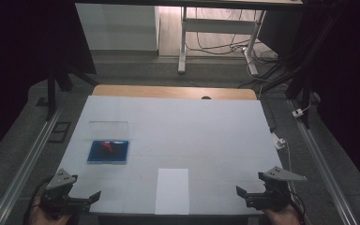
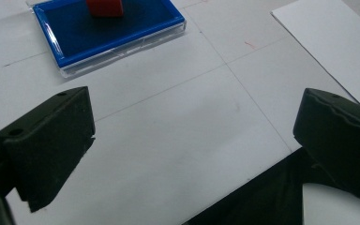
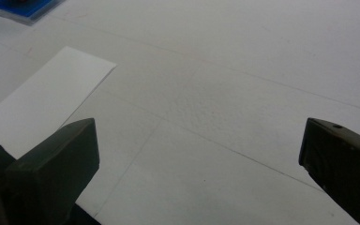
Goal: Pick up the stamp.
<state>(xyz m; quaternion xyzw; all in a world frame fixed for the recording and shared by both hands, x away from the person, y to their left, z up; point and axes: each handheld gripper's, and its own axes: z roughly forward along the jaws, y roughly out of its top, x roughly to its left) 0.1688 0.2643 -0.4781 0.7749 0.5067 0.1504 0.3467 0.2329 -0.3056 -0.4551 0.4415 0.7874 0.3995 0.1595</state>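
The left gripper [image 1: 86, 199] is held at the near left corner of the white table surface [image 1: 192, 126] with its two black jaws spread wide and nothing between them; the right gripper [image 1: 248, 194] at the near right corner is likewise spread wide and empty. Between them, at the near edge, lies a flat white rectangular paper sheet [image 1: 172, 191]. Beyond the left gripper sits a shallow blue tray in a clear plastic case [image 1: 108, 152] holding a small red block [image 1: 107, 146], with a clear plastic lid [image 1: 108, 130] lying just behind the tray.
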